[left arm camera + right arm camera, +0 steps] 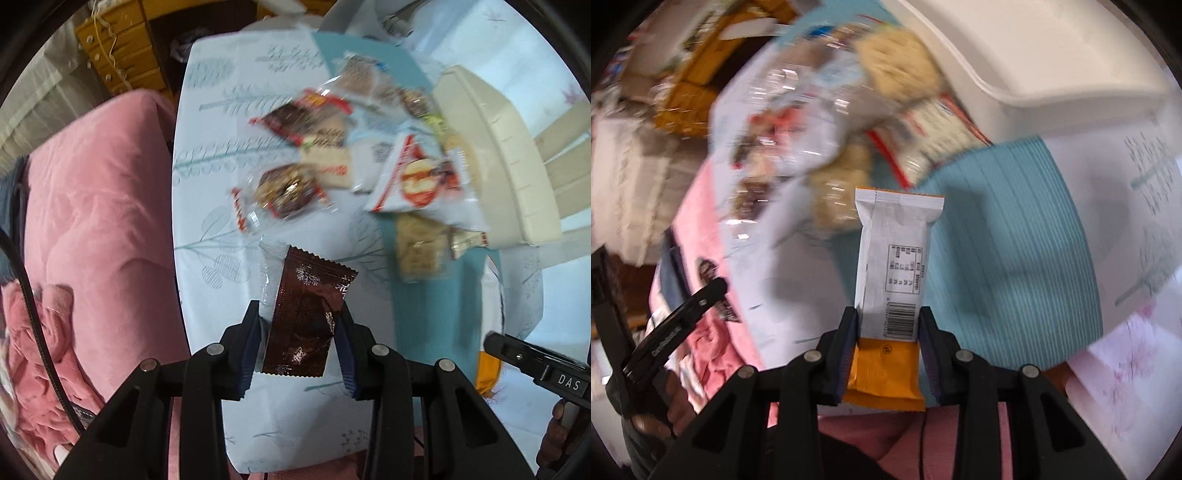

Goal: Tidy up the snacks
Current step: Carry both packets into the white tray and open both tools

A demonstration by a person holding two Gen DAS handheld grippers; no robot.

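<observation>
Brown foil wrapper (306,310), light and crinkly, sits pinched between the left gripper (301,314) pads, clamped across its middle, with the blurred snack pile (369,147) ahead and a cream bin (498,155) beyond to the right. From the right wrist, the right gripper (888,321) squeezes a white-and-orange bar (894,258) near its lower end; stiffish, slippery film. Snacks ahead smear beyond reading.

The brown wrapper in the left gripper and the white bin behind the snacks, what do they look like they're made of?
The brown wrapper looks like glossy plastic or foil film: it has crimped zigzag ends, creases and a printed sheen. The white bin looks like matte moulded hard plastic, with a smooth rounded rim and ribbed side.
</observation>
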